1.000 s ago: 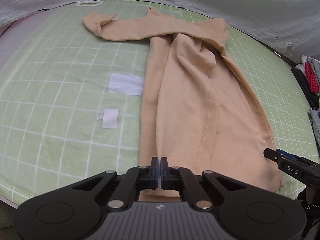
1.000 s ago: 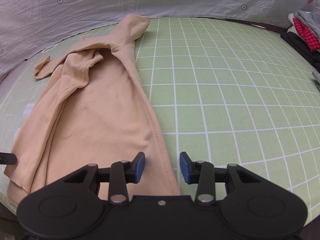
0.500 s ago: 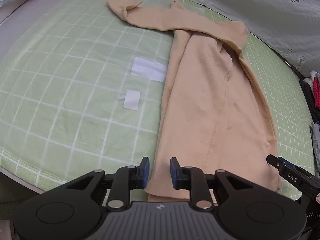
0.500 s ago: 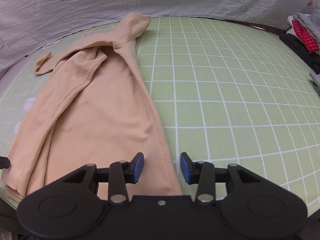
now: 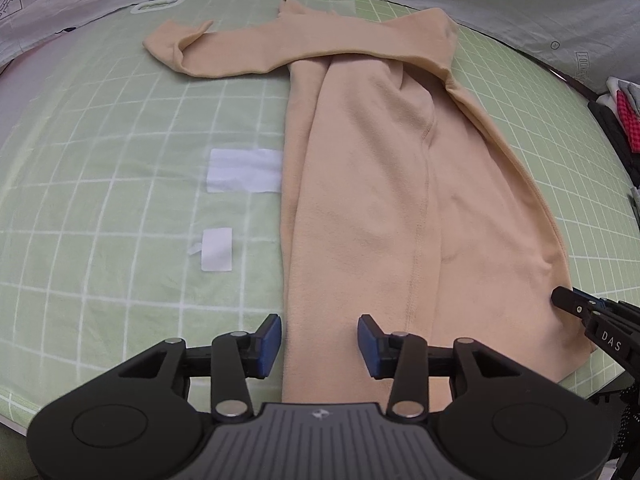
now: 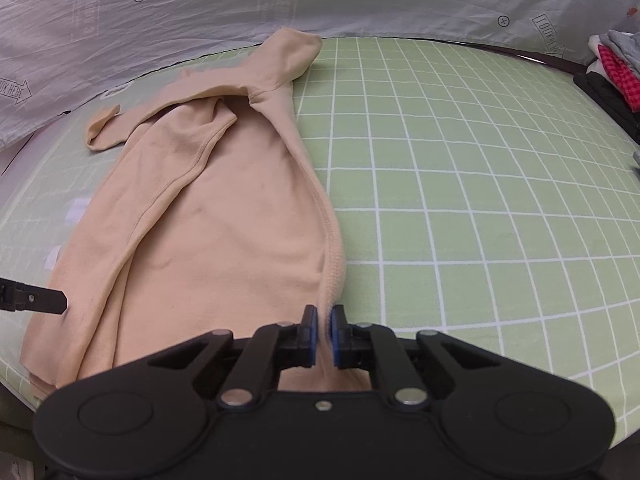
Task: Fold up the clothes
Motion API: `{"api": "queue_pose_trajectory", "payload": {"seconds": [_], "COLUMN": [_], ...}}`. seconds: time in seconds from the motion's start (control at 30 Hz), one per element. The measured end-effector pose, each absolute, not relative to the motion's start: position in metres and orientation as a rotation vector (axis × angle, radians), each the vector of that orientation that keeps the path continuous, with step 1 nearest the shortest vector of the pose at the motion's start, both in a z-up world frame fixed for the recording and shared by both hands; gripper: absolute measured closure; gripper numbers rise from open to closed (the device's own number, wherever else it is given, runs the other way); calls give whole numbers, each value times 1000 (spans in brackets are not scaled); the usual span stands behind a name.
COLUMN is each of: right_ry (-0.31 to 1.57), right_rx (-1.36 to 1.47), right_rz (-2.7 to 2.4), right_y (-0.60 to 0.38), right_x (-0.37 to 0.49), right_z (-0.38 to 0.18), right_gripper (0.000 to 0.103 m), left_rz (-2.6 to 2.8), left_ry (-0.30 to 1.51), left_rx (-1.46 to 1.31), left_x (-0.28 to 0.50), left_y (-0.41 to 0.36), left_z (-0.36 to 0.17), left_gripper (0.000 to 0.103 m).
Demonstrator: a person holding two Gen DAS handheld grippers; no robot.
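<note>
A tan long-sleeved top (image 5: 360,184) lies lengthwise on the green checked cloth (image 5: 100,184), folded along its length, with one sleeve stretched out to the far left. My left gripper (image 5: 319,340) is open, its jaws straddling the near left edge of the hem. My right gripper (image 6: 324,336) is shut on the near right corner of the top (image 6: 224,220), pinching the hem between its blue pads. The right gripper's tip also shows in the left wrist view (image 5: 592,320), and the left gripper's tip shows in the right wrist view (image 6: 36,300).
Two white patches (image 5: 244,176) lie on the cloth left of the top. A grey printed sheet (image 6: 200,8) runs along the far side. A pile of clothes, one red checked (image 6: 616,76), sits at the far right. The table's near edge is just below my grippers.
My left gripper was shut on the hem, then opened wide. My right gripper was open and has closed on the right hem corner.
</note>
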State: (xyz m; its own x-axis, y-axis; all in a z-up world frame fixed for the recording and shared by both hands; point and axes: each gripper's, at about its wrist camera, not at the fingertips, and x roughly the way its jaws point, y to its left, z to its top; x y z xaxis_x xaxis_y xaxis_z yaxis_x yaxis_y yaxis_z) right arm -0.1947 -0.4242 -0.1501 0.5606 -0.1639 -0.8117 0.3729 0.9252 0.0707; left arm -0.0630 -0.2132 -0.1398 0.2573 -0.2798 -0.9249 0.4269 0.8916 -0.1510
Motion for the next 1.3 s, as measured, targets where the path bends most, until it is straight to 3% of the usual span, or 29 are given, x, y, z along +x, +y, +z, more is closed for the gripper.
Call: {"api": "queue_pose_trajectory", "payload": {"seconds": [0.13,0.43,0.57,1.1,1.3], "right_ry": [903,829,817,939,943], "right_rx": [251,463,652,813,855], "right_rz": [-323,-215,-152,-88,-75], "right_y": [-422,-417,-420,-396,-398], "right_x": [-196,-189,-184,-161,-162], "right_z": [-142,-128,-135,-169,-172], "right_gripper": [96,96,96,94,91], "left_rz": [-508,-582,-606,-657,-668], "left_ry": [1236,1243,1246,1231,1241], "left_rx": [160,204,216,257,253], "left_x": [-65,-65,-66,-71,-69], "left_y": [-215,-221,-223,-226,-230], "left_z": [-144,-149,-149,-152,-154], "left_gripper": [42,25,21,14,6]}}
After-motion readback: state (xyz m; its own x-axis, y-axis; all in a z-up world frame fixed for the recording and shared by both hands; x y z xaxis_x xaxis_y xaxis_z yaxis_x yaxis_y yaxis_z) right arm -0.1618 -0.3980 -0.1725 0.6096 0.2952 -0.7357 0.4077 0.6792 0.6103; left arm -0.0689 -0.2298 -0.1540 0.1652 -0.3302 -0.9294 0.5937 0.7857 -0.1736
